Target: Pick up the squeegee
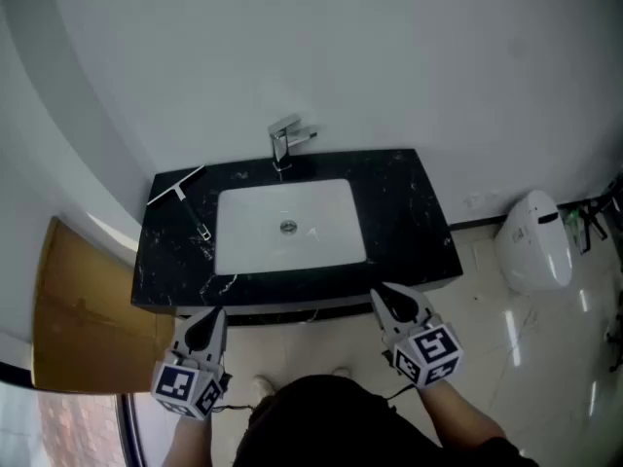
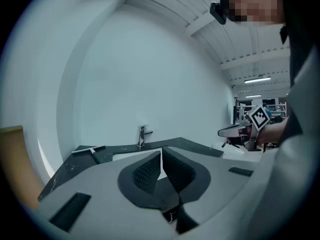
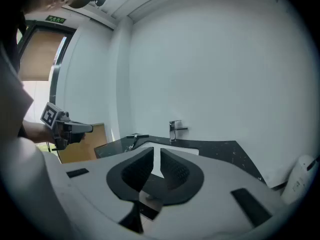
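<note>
The squeegee [image 1: 180, 195] lies on the far left part of the black counter [image 1: 414, 207], its pale blade toward the wall and its thin handle pointing to the front edge. It also shows small in the left gripper view as the squeegee [image 2: 90, 150] and in the right gripper view as the squeegee [image 3: 134, 137]. My left gripper [image 1: 216, 312] hovers in front of the counter's left front edge, jaws shut and empty. My right gripper [image 1: 382, 291] is held at the right front edge, also shut with nothing in it. Both are well short of the squeegee.
A white sink basin [image 1: 287, 224] is set in the counter's middle, with a chrome faucet [image 1: 284, 142] behind it. A brown panel [image 1: 78, 319] stands at the left. A white rounded unit [image 1: 533, 241] sits on the tiled floor to the right.
</note>
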`<state>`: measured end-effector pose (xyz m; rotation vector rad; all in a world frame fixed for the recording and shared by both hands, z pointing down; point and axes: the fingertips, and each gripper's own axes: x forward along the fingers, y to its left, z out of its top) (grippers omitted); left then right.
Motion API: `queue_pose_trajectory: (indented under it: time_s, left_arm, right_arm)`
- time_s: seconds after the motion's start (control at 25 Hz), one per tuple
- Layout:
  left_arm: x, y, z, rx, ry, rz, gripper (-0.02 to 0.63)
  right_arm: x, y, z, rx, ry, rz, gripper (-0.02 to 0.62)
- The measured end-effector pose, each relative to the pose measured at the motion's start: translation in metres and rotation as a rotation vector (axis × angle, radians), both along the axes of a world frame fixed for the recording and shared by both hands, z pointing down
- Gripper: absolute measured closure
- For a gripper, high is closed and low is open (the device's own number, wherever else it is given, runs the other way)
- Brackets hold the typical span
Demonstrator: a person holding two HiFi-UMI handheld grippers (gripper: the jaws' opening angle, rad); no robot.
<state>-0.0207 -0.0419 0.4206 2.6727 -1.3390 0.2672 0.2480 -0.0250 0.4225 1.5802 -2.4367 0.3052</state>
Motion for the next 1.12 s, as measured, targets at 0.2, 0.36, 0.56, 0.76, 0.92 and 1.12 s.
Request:
queue_pose_trajectory:
  time_s: [0.2, 0.36, 0.56, 0.76, 0.92, 1.12]
  left_arm:
    - [0.000, -0.004, -0.005, 0.008, 0.008, -0.033, 0.597]
    - [-0.024, -0.009, -0.003, 0.008, 0.004, -0.073, 0.598]
    - [-0.084, -0.023, 0.005, -0.008, 0.019, -0.133, 0.597]
    - [-0.190, -0.048, 0.012, -0.003, 0.033, -0.232, 0.598]
    - [-0.264, -0.056, 0.030, -0.080, 0.031, -0.290, 0.598]
    - [-0.326, -0.056, 0.047, -0.164, 0.026, -0.345, 0.598]
  right_arm:
    - [-0.015, -0.017, 0.006, -0.023, 0.012, -0.050, 0.498]
    - [-0.060, -0.050, 0.011, -0.042, 0.021, -0.127, 0.411]
    - [-0.151, -0.109, 0.026, -0.072, 0.049, -0.224, 0.386]
    - [-0.262, -0.206, 0.054, -0.099, 0.120, -0.255, 0.385]
    - [-0.327, -0.290, 0.094, -0.160, 0.193, -0.233, 0.385]
    - [-0.374, -0.368, 0.140, -0.271, 0.271, -0.209, 0.385]
